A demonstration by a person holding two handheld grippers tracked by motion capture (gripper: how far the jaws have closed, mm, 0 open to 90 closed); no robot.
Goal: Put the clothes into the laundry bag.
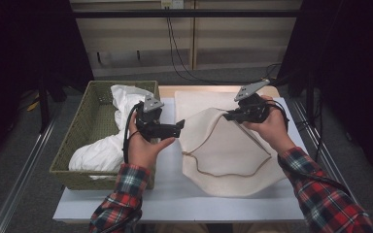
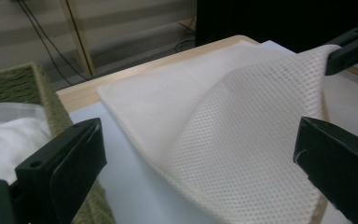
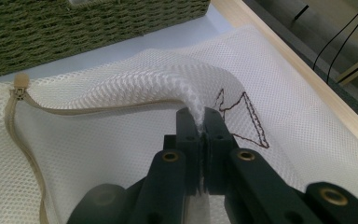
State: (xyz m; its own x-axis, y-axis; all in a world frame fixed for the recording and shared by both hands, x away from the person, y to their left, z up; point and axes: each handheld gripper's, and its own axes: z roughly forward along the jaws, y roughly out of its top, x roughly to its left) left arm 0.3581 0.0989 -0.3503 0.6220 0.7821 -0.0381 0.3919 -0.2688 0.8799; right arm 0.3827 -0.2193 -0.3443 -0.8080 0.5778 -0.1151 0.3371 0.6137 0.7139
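Observation:
A cream mesh laundry bag point(image 1: 223, 155) lies on the table with its zipper opening facing the person. My right gripper point(image 1: 229, 116) is shut on the bag's upper layer point(image 3: 186, 86) and holds that flap raised above the lower layer. The zipper pull point(image 3: 21, 80) sits at the left end of the beige zipper tape. My left gripper point(image 1: 179, 127) stands open beside the bag's left edge, nothing between its jaws. In the left gripper view the lifted mesh point(image 2: 261, 121) lies ahead, with the right gripper's jaw tip at the top right.
A green woven basket point(image 1: 82, 141) stands at the table's left with white cloth point(image 1: 109, 145) in it, some draped over its right wall. The table's wooden far edge point(image 1: 199, 89) runs behind the bag. Cables hang at the back wall.

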